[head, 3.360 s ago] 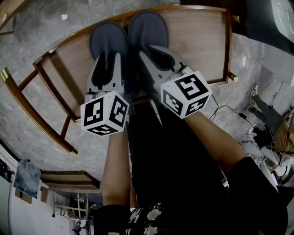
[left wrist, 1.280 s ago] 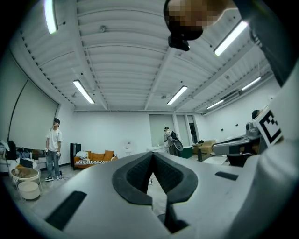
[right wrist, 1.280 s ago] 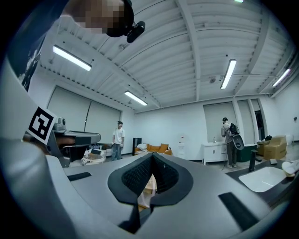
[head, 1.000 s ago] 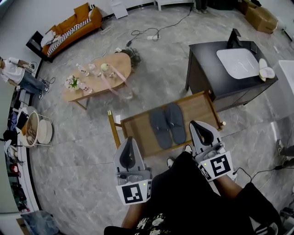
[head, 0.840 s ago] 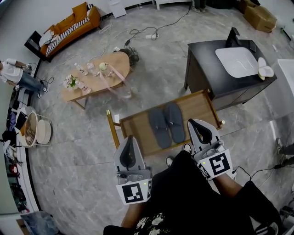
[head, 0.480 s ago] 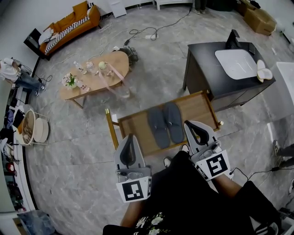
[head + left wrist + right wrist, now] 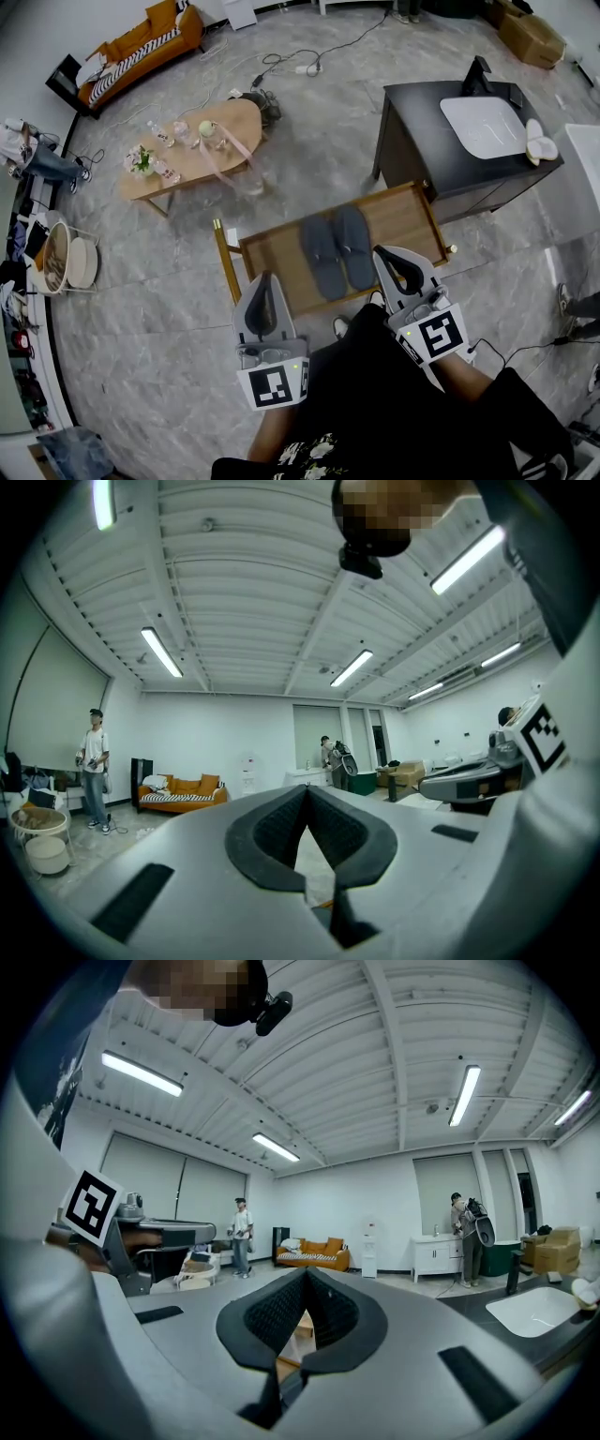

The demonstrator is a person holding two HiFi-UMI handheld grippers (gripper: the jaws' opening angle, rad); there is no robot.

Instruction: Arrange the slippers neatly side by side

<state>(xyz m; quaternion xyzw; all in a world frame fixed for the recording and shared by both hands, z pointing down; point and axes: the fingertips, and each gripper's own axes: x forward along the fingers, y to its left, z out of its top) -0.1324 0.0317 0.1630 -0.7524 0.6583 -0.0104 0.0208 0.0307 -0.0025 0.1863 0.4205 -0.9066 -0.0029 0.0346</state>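
The low wooden rack (image 7: 403,220) stands on the grey floor in front of the person. On its shelf lie both grey slippers, one slipper (image 7: 323,260) and its mate (image 7: 353,247), about midway along the shelf and a little toward its left end. Their toes point to the far long edge and their heels to the near one. They run parallel and level with each other, so close that I cannot tell whether their inner edges touch. By that lie the arranging looks done, and nothing seems left but to step away.

The left gripper (image 7: 262,281) hangs just off the near edge by the rack's left corner, and the right gripper (image 7: 382,253) sits over the near edge toward the right end. Each has its jaws pressed together on nothing, as both gripper views show, and each points out level at the room.

A few seconds earlier the head is low over the shelf with both grippers down on the slippers. Now the view is high and wide, and the grippers are drawn back and lifted clear. Across the last second the pair has not moved.
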